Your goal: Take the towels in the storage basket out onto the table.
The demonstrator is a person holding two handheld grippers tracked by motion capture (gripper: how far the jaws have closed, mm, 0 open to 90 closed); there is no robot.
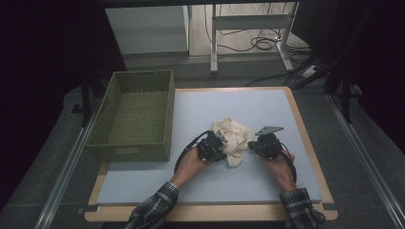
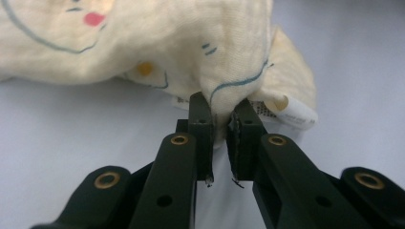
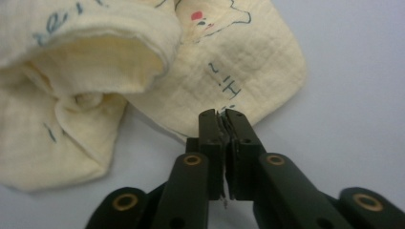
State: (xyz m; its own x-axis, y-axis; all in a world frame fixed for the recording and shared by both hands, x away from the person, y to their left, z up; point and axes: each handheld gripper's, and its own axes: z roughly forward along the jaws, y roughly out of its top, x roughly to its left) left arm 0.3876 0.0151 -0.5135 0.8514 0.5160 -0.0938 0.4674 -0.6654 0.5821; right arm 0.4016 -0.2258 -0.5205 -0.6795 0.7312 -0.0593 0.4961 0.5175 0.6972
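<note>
A crumpled cream muslin cloth printed with blue line drawings and small red and yellow spots (image 1: 232, 137) lies near the middle of the pale grey mat (image 1: 200, 107) that covers the wood-edged counter (image 1: 304, 133). Bare mat stretches on the far side of the cloth up to the counter's far edge, and a broad strip lies free on the near side between the hands and the near edge. To the left, an olive-green woven rectangular basket (image 1: 135, 114) stands at the counter's left edge, partly overhanging it, well apart from the cloth.

The high view shows both grippers flanking the cloth. The left gripper (image 1: 213, 147) meets its left side and the right gripper (image 1: 263, 143) its right side, a grey three-cornered plate on top of the latter. The left gripper view adds what the high view cannot resolve: the fingers (image 2: 200, 125) are nearly together, pinching a raised fold of cloth crossed by a blue line, with a white sewn-in label (image 2: 292, 113) just beside them. The right gripper view shows its fingers (image 3: 210, 129) pressed tight on the thin rounded edge of the cloth, which lies flat on the mat there, while a rolled hem bulges at upper left.

Both forearms, in plaid sleeves (image 1: 154, 206), enter from the near edge and angle inward, hands low over the mat.
</note>
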